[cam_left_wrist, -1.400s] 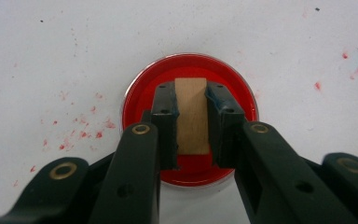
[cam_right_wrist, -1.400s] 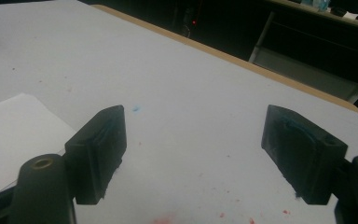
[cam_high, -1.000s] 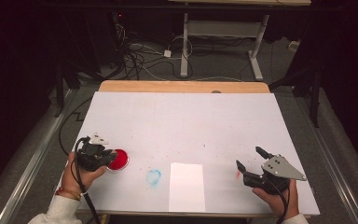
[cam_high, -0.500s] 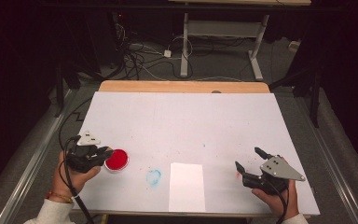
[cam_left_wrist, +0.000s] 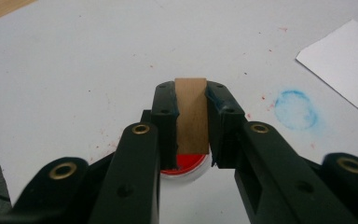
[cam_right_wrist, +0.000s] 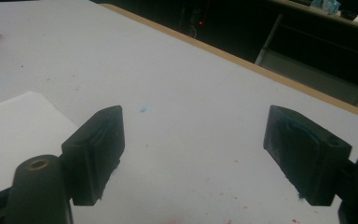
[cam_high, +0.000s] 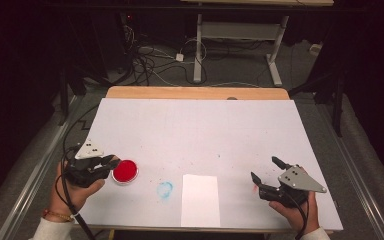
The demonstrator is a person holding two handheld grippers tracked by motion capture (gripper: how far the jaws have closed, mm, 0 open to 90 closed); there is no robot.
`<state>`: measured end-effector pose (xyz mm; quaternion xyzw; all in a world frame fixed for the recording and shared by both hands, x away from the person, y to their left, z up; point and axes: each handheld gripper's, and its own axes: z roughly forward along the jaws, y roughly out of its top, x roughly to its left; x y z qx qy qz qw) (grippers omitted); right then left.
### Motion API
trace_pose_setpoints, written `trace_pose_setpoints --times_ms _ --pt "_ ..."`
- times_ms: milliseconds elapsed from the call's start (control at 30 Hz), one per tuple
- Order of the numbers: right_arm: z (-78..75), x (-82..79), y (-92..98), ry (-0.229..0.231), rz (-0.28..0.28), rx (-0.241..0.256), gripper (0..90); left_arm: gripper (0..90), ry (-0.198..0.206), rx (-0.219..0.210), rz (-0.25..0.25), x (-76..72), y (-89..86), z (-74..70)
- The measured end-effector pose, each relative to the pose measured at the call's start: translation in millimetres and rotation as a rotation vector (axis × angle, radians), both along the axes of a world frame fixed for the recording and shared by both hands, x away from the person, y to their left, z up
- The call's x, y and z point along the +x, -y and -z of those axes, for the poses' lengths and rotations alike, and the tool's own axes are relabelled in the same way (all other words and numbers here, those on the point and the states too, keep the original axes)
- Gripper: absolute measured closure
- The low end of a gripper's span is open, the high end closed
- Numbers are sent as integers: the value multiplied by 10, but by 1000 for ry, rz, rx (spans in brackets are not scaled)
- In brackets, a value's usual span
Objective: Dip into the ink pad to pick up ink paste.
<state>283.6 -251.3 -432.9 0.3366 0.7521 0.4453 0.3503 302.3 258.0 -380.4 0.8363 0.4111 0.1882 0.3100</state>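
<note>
— Since a second ago, what has shifted?

— Leftward and back goes the left gripper (cam_high: 111, 163); it was over the round red ink pad in its white dish (cam_high: 125, 171) and now sits just beside the dish's left edge. The right gripper (cam_high: 264, 170) has barely stirred.

— Any writing to read?

— None legible anywhere.

— And the jaws?

— The left jaws are clamped on a small tan wooden block (cam_left_wrist: 191, 114), upright between them, with the red pad just below and behind its lower end. The right jaws stand wide apart with nothing between, above the white bench (cam_high: 195, 130), the white paper sheet (cam_right_wrist: 14, 126) beside the left one.
</note>
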Motion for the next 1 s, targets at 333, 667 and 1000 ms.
trace_pose_setpoints --times_ms 333,667,1000 --pt "22 1 -5 -15 -11 -11 208 736 -85 18 29 233 85 295" --pt "31 -24 5 -17 -14 -22 208 736 -159 52 27 404 94 529" --pt "33 -34 6 -20 -17 -30 210 736 -196 96 24 459 88 665"
